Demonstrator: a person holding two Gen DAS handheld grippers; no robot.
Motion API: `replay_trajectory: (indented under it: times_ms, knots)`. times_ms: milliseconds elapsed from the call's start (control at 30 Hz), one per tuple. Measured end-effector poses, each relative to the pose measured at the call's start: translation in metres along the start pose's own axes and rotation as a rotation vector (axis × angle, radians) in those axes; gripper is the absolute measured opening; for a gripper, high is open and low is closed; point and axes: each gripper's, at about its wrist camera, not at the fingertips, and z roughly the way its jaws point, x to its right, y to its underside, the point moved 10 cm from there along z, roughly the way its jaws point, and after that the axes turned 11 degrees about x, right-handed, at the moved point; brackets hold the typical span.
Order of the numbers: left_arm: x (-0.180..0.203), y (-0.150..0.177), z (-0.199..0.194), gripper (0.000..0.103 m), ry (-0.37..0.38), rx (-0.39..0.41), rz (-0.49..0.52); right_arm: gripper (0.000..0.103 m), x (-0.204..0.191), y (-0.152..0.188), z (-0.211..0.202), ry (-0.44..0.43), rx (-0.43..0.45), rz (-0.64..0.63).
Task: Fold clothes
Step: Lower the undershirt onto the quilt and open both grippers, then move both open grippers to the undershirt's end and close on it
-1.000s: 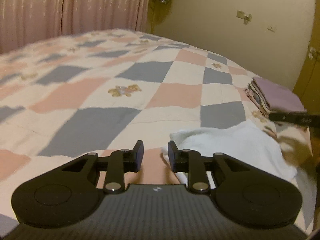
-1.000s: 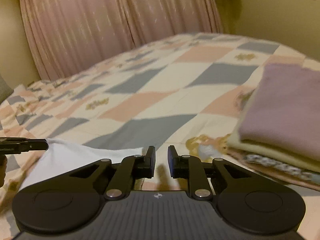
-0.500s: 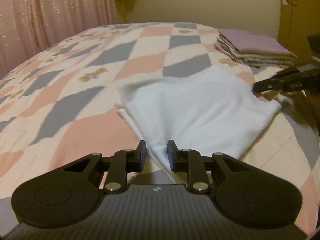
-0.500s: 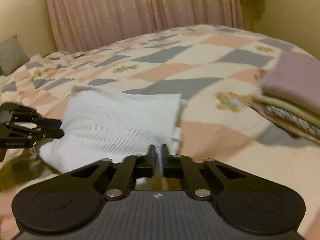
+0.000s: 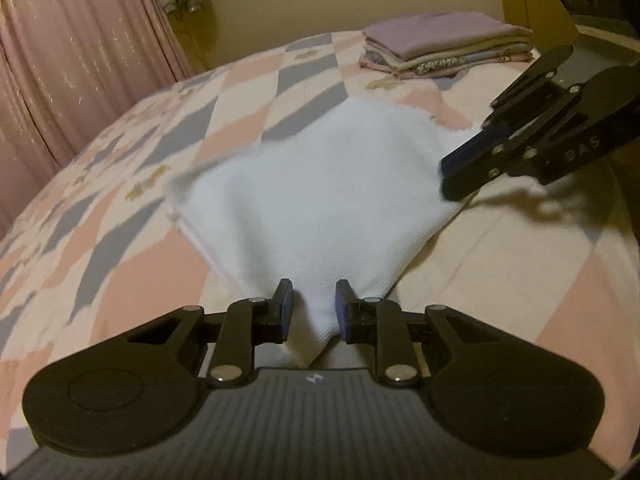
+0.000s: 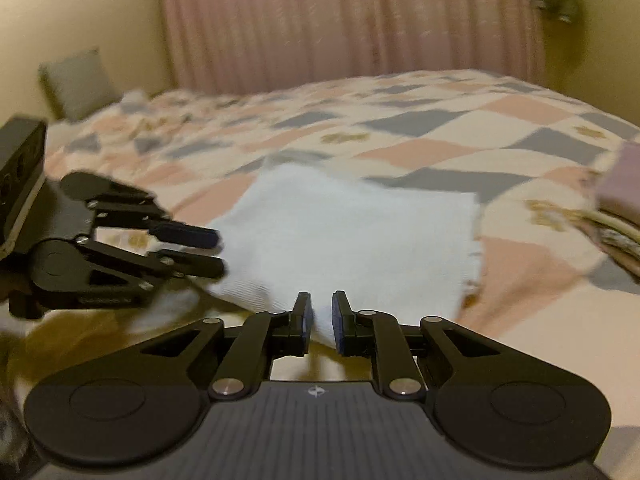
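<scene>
Left wrist view: the folded white ribbed cloth (image 5: 320, 200) now lies closer than half a second ago, one corner between the left gripper (image 5: 310, 308)'s parted fingers, released. Right gripper (image 6: 319, 318) has opened slightly since then, fingers apart astride another corner. Cloth rests on the pink, grey and cream checked bed quilt (image 5: 500, 264); stacked folded clothes (image 5: 444, 46) beyond, pink curtains (image 6: 340, 20) behind.
</scene>
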Motion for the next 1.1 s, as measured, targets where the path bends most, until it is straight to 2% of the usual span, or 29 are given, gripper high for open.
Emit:
replay_trajectory:
  times_ms: [67, 100, 233, 333, 500, 600, 667, 1100]
  knots:
    - [-0.007, 0.001, -0.004, 0.021, -0.010, -0.002, -0.009, 0.018, 0.007, 0.002, -0.003, 0.025, -0.008, -0.010]
    - [-0.010, 0.002, -0.007, 0.021, -0.019, -0.003, -0.010, 0.025, 0.010, 0.003, -0.005, 0.038, -0.012, -0.015]
    - [-0.011, -0.004, -0.013, 0.021, -0.031, 0.014, -0.015, 0.025, 0.023, 0.007, -0.011, 0.088, -0.028, -0.034]
    - [-0.005, -0.011, -0.015, 0.021, -0.024, 0.033, -0.015, 0.025, 0.014, 0.003, -0.007, 0.059, -0.017, -0.030]
    - [0.001, -0.003, -0.003, 0.021, -0.003, -0.012, 0.005, 0.024, -0.010, 0.004, 0.014, 0.013, -0.039, -0.071]
    - [0.000, -0.002, -0.002, 0.021, 0.005, -0.018, 0.005, 0.026, 0.000, 0.013, 0.016, 0.032, -0.066, -0.048]
    - [0.000, -0.001, -0.001, 0.021, 0.006, -0.019, 0.007, 0.031, 0.005, 0.015, 0.012, 0.038, -0.067, -0.029]
    - [0.002, -0.005, -0.004, 0.022, -0.007, -0.030, 0.033, 0.031, -0.006, 0.008, -0.009, 0.072, -0.065, -0.099]
